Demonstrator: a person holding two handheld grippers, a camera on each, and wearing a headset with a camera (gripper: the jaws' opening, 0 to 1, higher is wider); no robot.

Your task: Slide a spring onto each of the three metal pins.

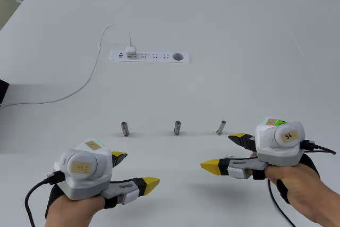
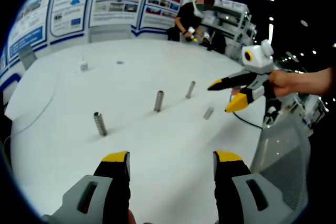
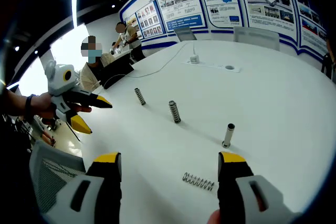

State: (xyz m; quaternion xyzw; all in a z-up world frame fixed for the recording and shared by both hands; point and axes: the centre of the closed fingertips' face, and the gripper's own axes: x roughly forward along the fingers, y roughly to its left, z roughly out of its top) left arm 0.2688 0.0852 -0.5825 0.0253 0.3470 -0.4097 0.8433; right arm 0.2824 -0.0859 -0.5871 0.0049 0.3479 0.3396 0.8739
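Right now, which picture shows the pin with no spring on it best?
The right gripper view: the bare pin stands close and sharp, with the loose spring lying before it. The head view shows the pin tiny, right of two pins wearing springs. The left gripper view shows it thin and farther off.

A wide white table (image 1: 239,51) with a plain matte top. Towards its far side lies a white power strip (image 1: 154,56) with a white plug (image 1: 130,51) in its left end. A thin white cable (image 1: 94,70) curves away from the plug and across the table to the left edge. Nearer the viewer, three short metal pins stand upright in a row, well apart. The left pin (image 1: 125,128) and the middle pin (image 1: 177,127) each have a coiled spring around them. The right pin (image 1: 221,127) is bare. A loose spring (image 3: 198,181) lies flat on the table near the bare pin.
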